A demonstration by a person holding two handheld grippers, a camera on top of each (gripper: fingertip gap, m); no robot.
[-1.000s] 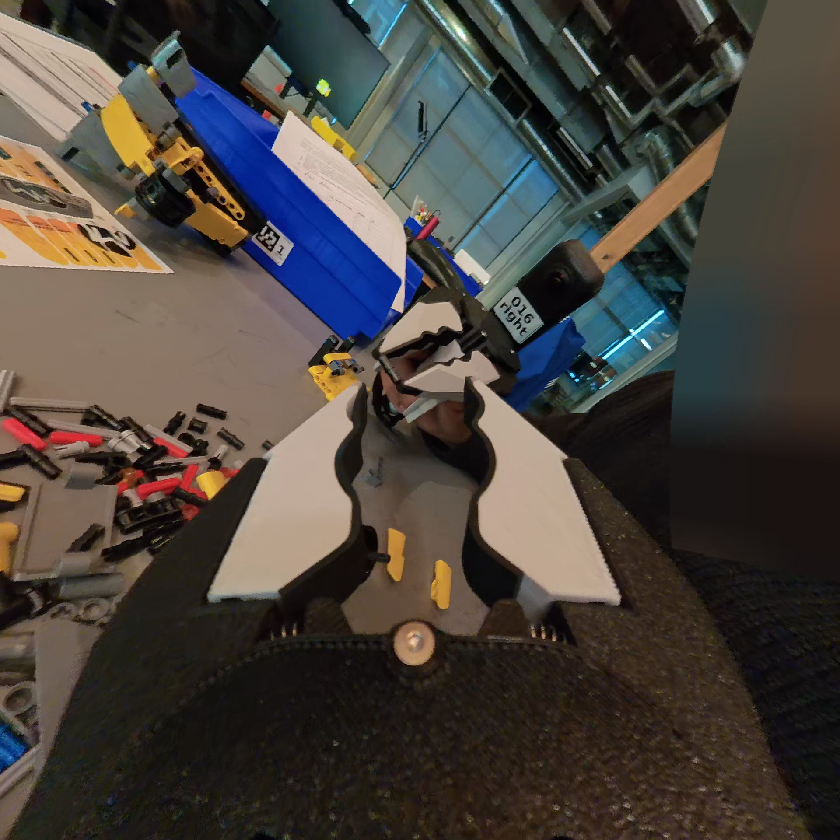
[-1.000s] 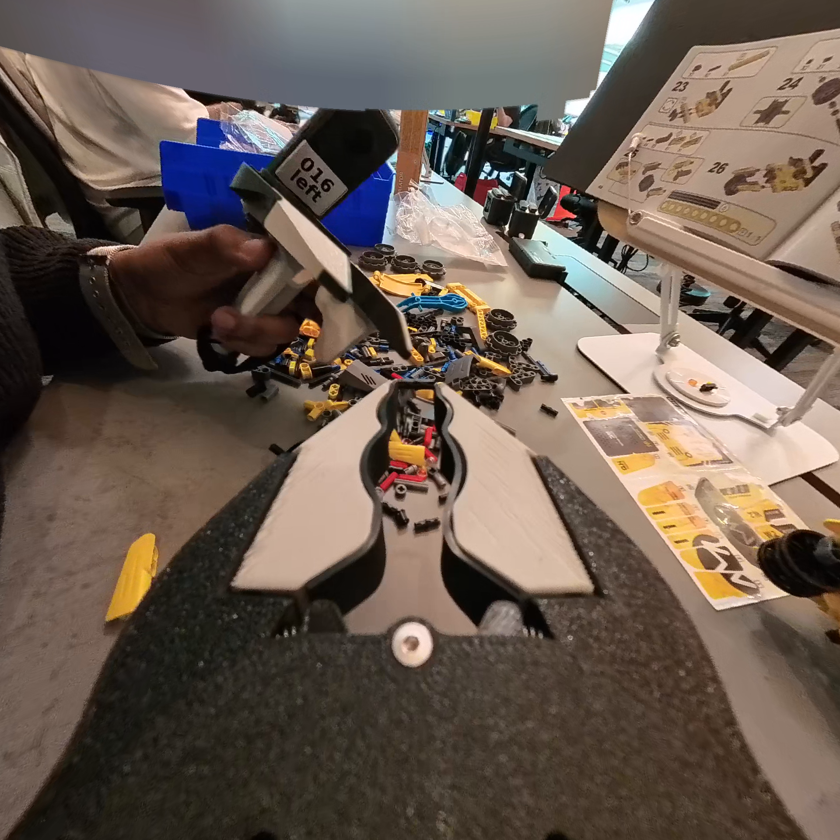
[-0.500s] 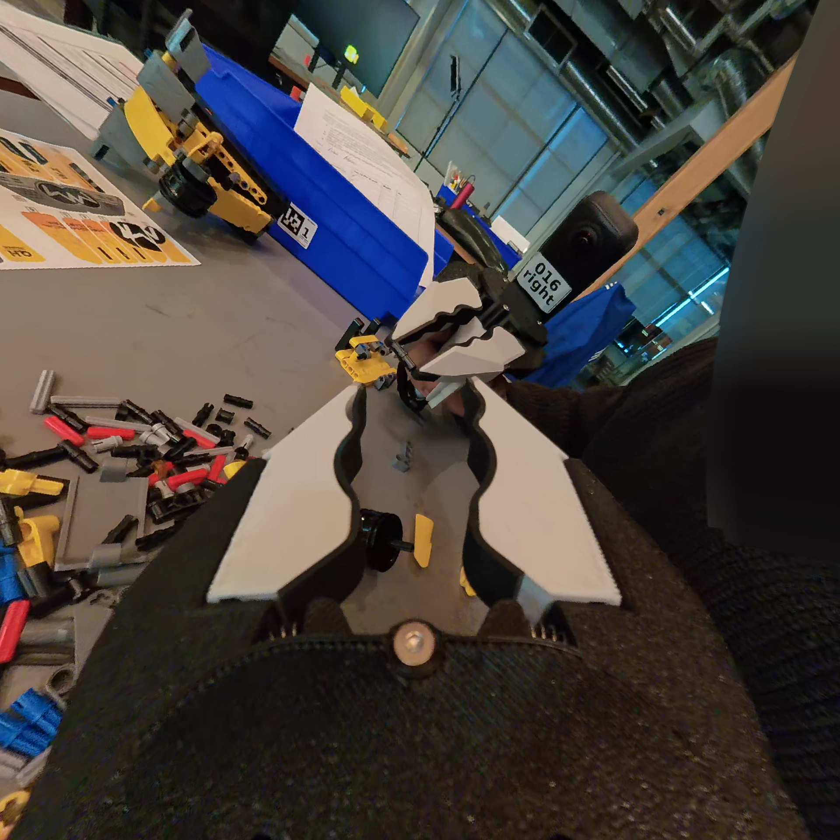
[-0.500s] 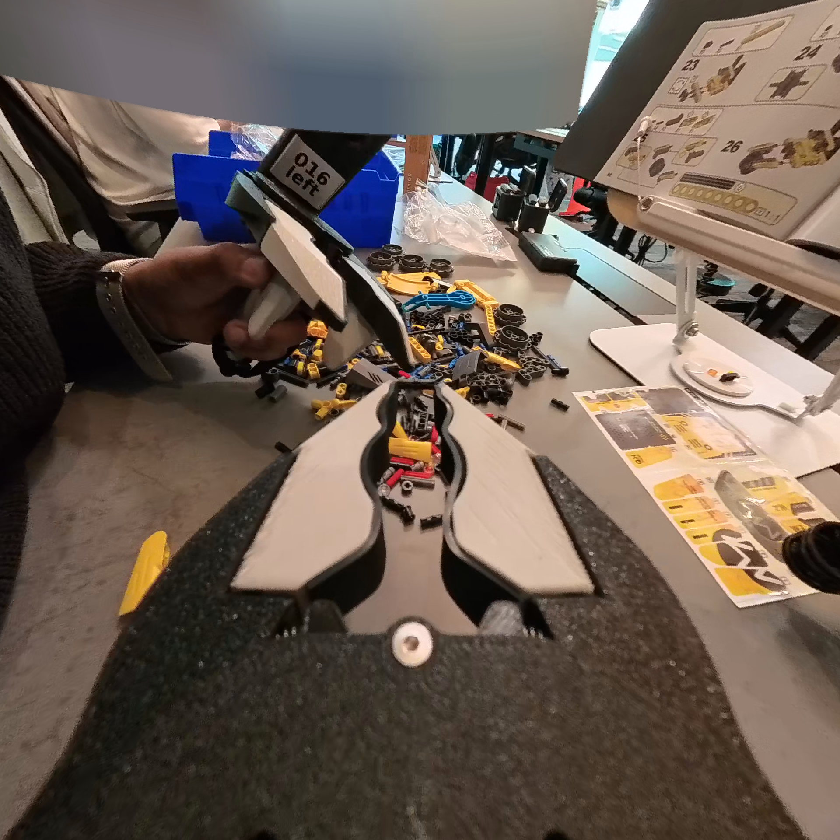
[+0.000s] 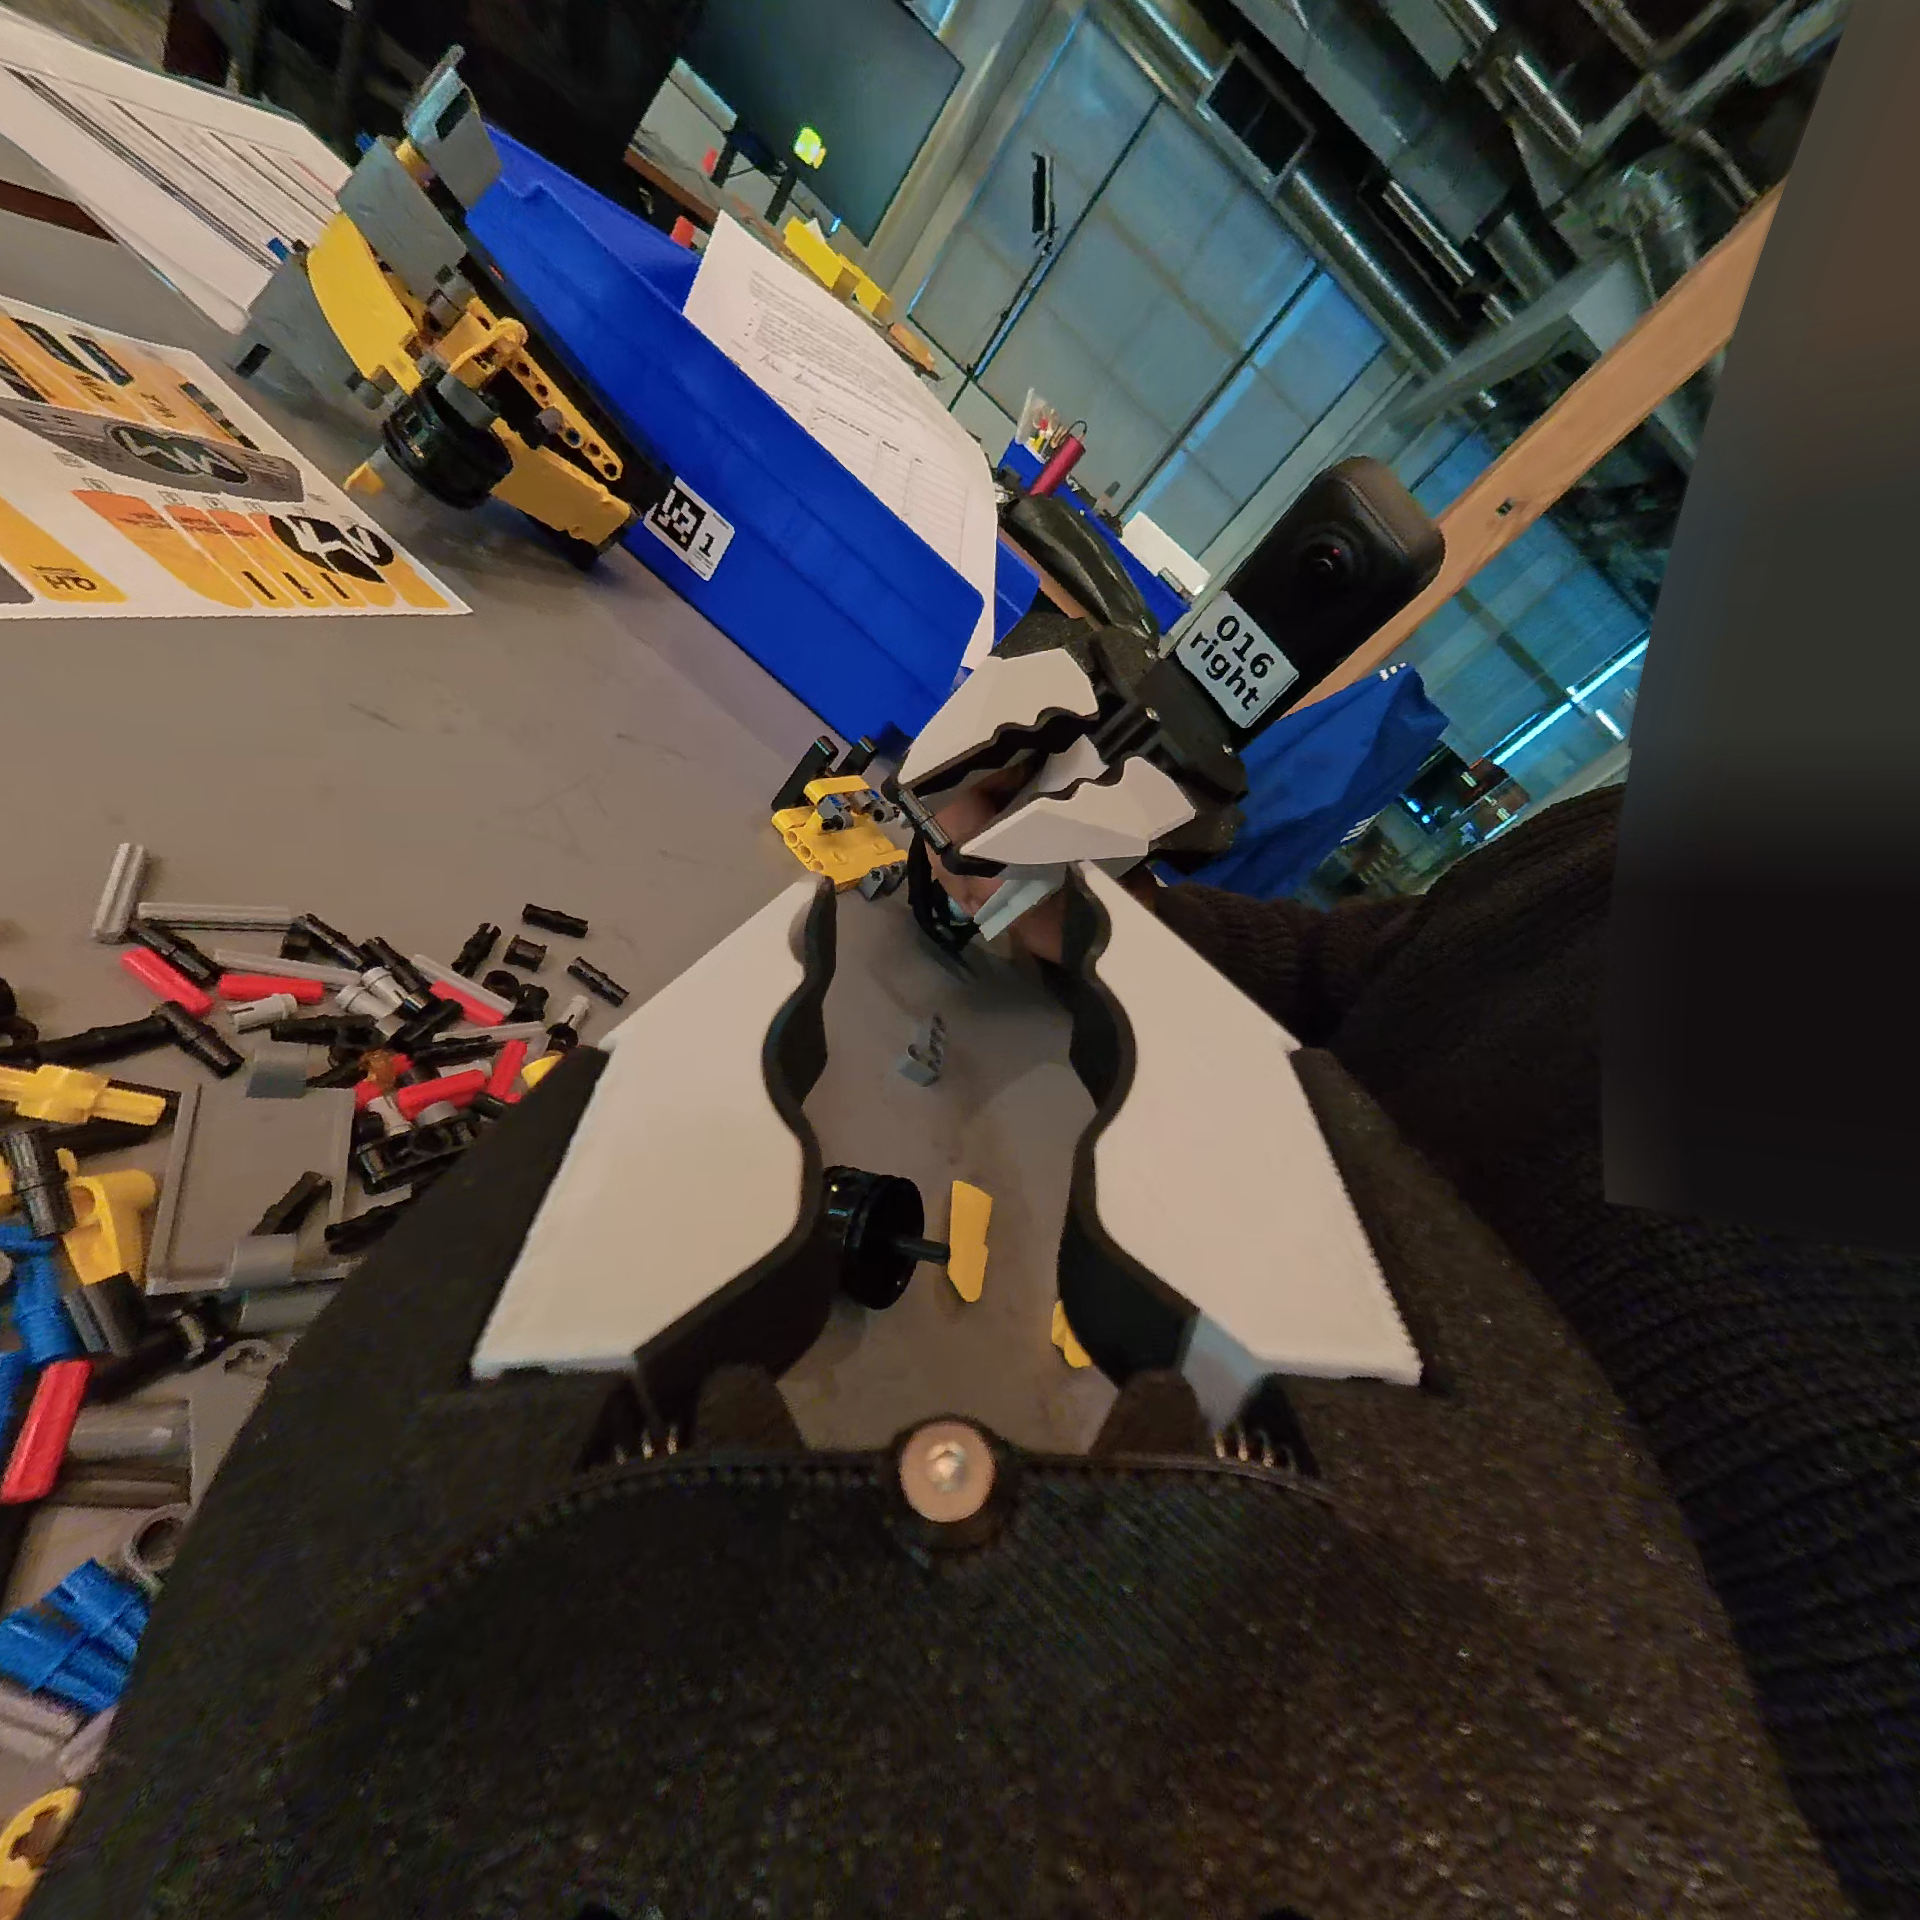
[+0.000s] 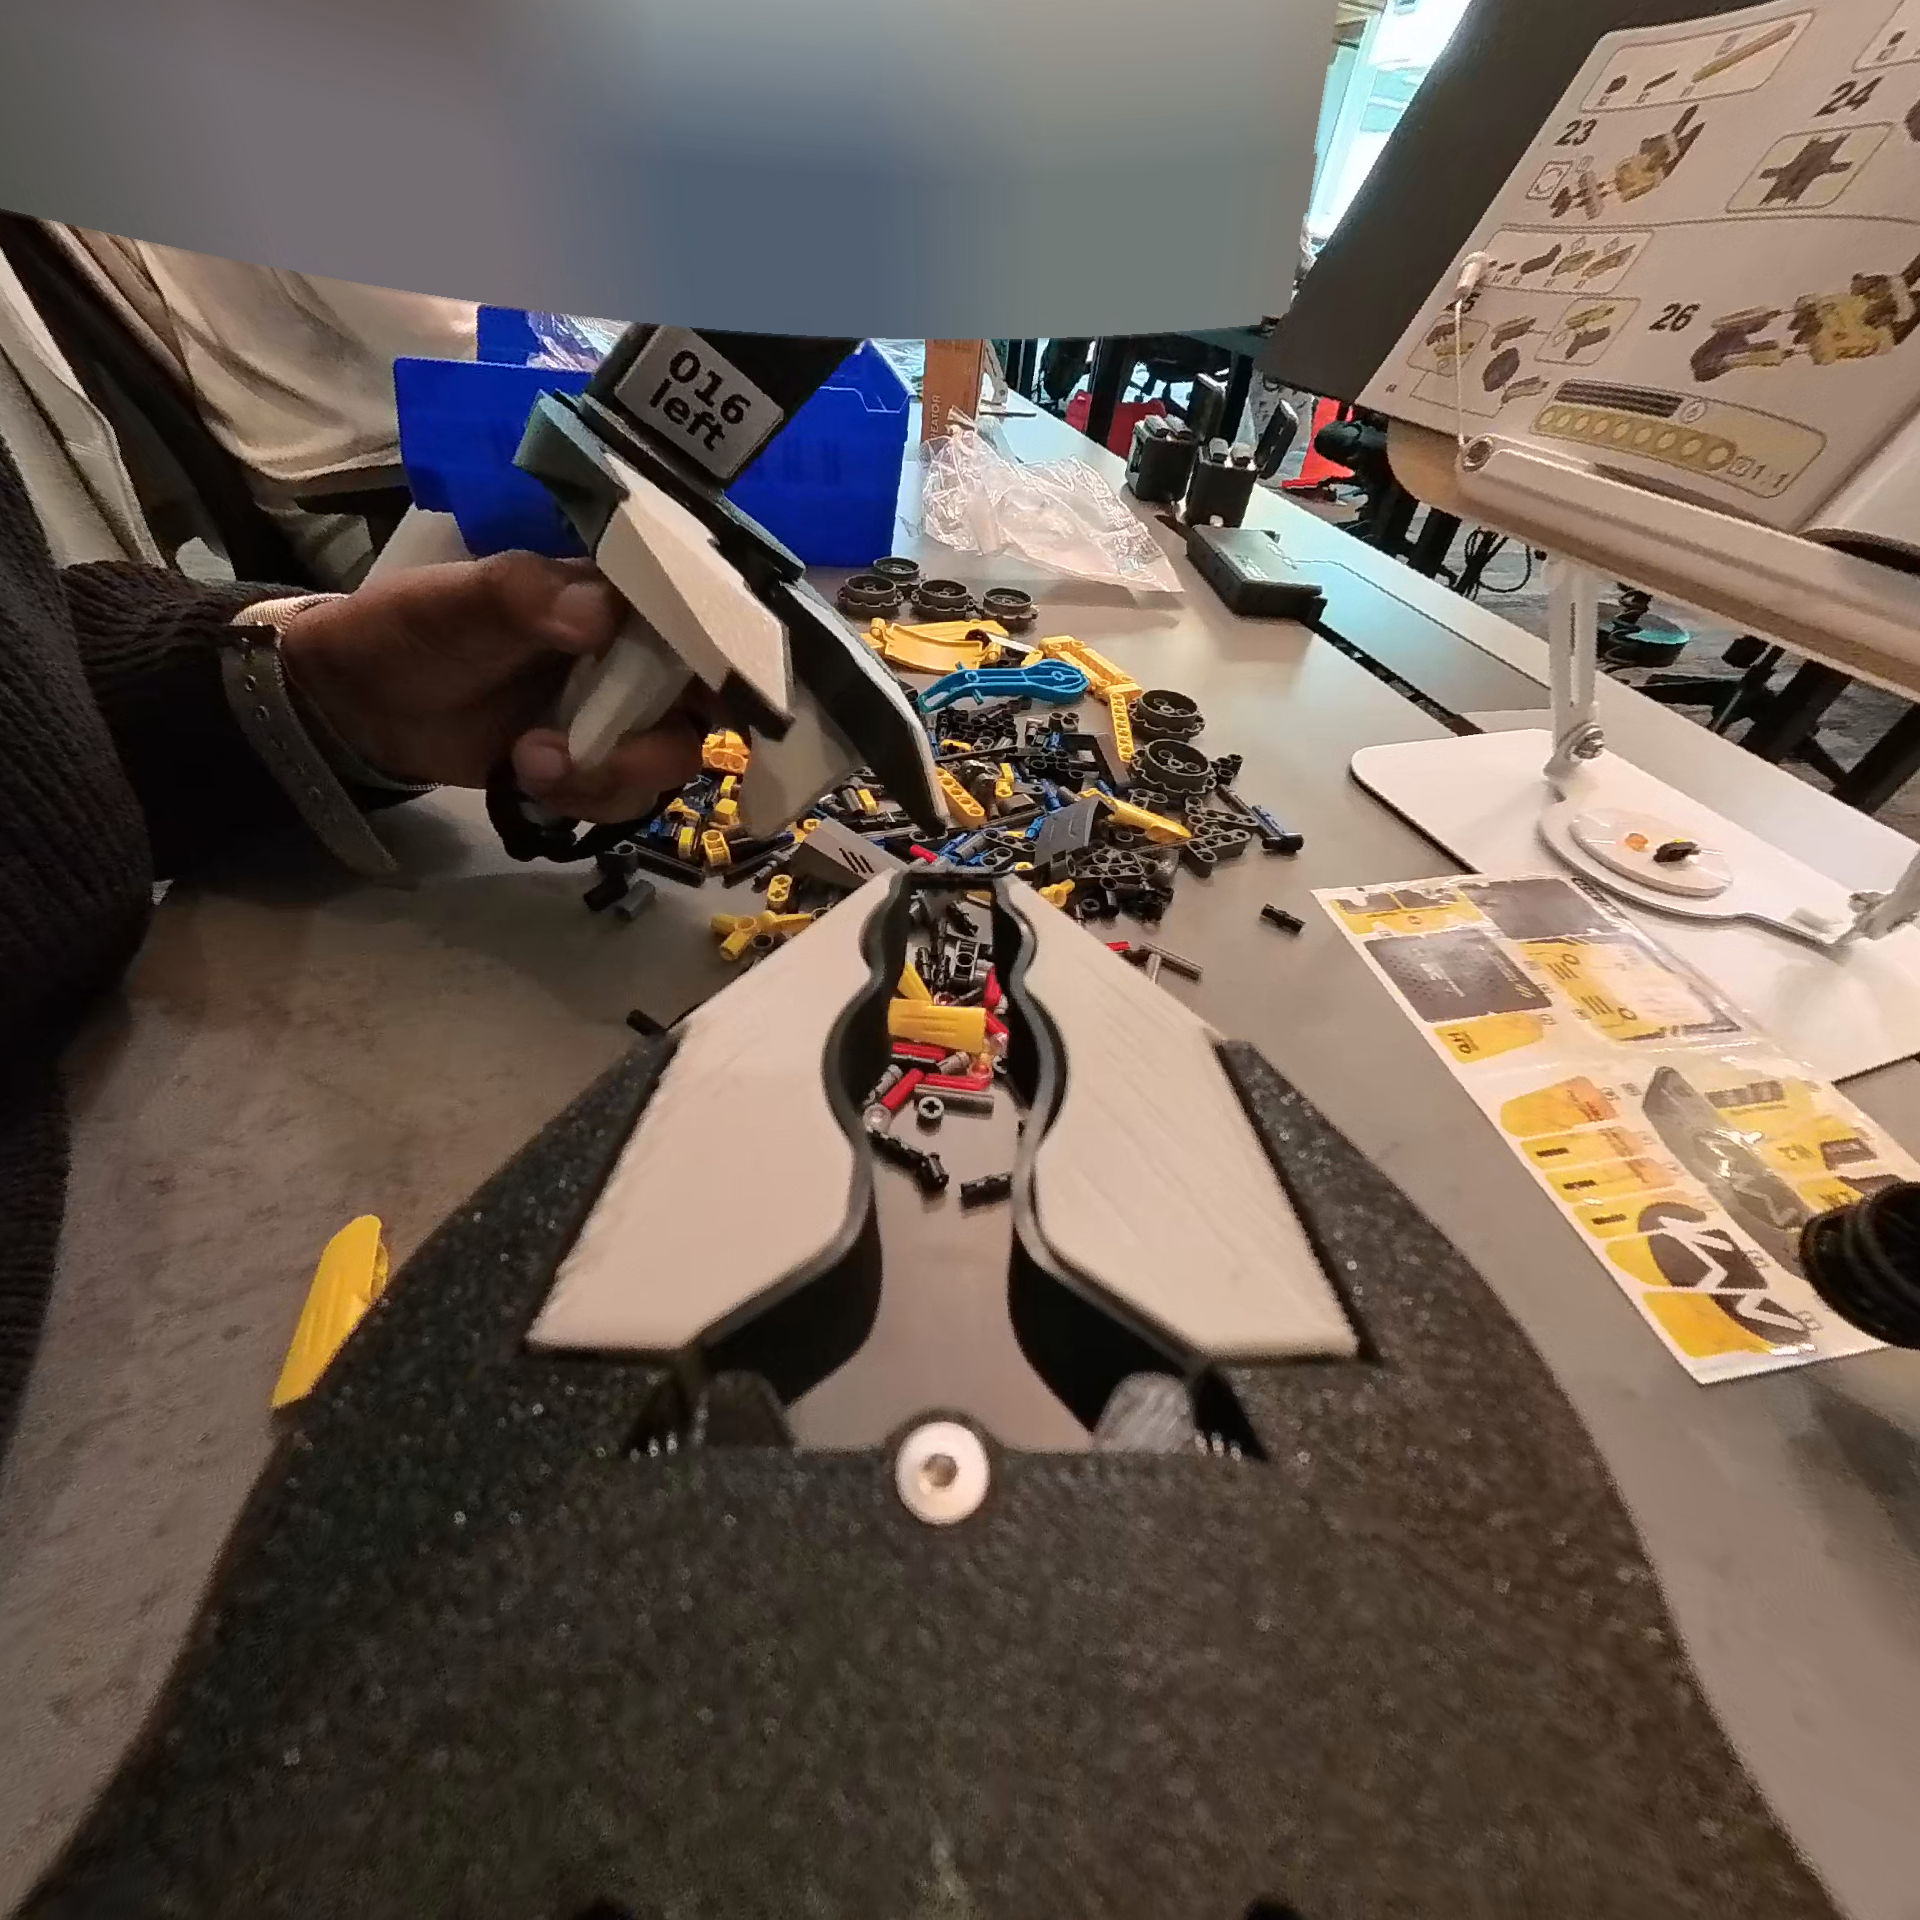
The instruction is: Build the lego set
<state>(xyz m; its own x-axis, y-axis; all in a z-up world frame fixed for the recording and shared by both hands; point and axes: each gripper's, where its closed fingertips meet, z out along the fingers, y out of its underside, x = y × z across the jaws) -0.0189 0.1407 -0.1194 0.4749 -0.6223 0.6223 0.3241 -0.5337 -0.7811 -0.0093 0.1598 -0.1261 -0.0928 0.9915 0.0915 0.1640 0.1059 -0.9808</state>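
My left gripper [image 5: 951, 914] is open and empty, tilted above the grey table. A black wheel on an axle [image 5: 873, 1236], two yellow pieces [image 5: 966, 1236] and a small grey piece [image 5: 925, 1055] lie between its fingers. It also shows in the right wrist view [image 6: 852, 816], held by a hand, tips just over the parts pile [image 6: 1039, 769]. My right gripper [image 6: 945, 883] is shut on a small black pin. It faces the left gripper in the left wrist view [image 5: 925, 826], next to a small yellow sub-assembly [image 5: 842, 831].
A half-built yellow and grey model [image 5: 447, 343] stands by a blue bin [image 5: 779, 499]. Loose pins and axles [image 5: 312, 1039] lie on the left. A sticker sheet [image 6: 1610, 1122], an instruction booklet on a white stand [image 6: 1683, 260] and a lone yellow piece [image 6: 332, 1309] are nearby. My left and right fingertips are right by each other.
The left gripper has dropped toward the parts pile. The black wheel has come into sight between its fingers. The right gripper stays shut on the pin.
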